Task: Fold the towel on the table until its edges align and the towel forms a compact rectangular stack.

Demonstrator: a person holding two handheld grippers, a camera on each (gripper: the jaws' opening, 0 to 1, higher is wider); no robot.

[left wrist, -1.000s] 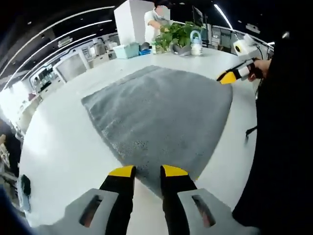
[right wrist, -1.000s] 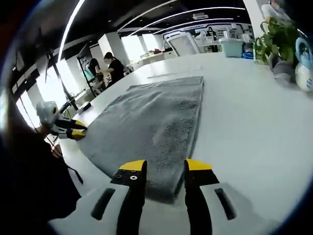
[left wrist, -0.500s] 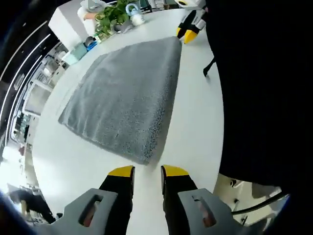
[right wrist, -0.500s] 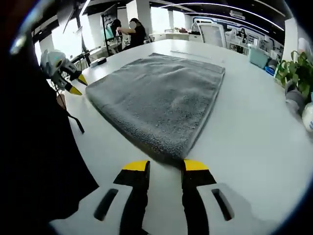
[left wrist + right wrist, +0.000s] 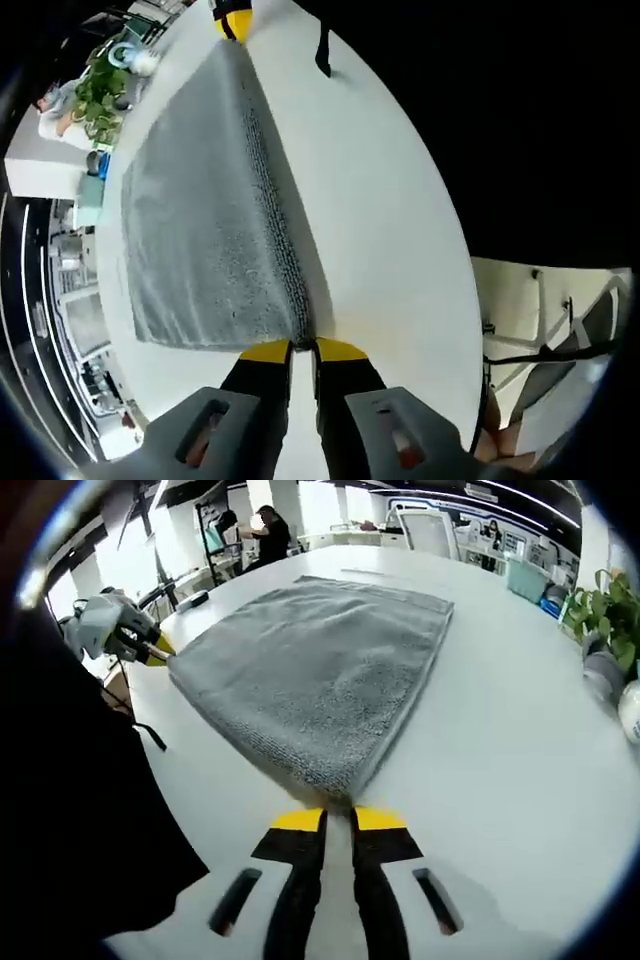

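Observation:
A grey towel (image 5: 200, 200) lies flat on the white table (image 5: 390, 220). My left gripper (image 5: 303, 347) is shut on the towel's near corner, which is pinched between the yellow tips. At the top of the left gripper view, the right gripper (image 5: 232, 15) sits at the towel's other near corner. In the right gripper view the towel (image 5: 310, 670) spreads away from me, and my right gripper (image 5: 338, 818) is shut on its closest corner. The left gripper (image 5: 158, 652) touches the towel's left corner there.
A potted plant (image 5: 600, 610) and a teal box (image 5: 525, 580) stand at the table's far right; the plant (image 5: 100, 90) also appears in the left gripper view. The person's dark clothing (image 5: 90, 810) lines the near table edge. People (image 5: 268, 535) stand far behind.
Both grippers have gone from open to shut, each closing on a near corner of the towel. Both cameras have dropped closer to the table edge and rolled.

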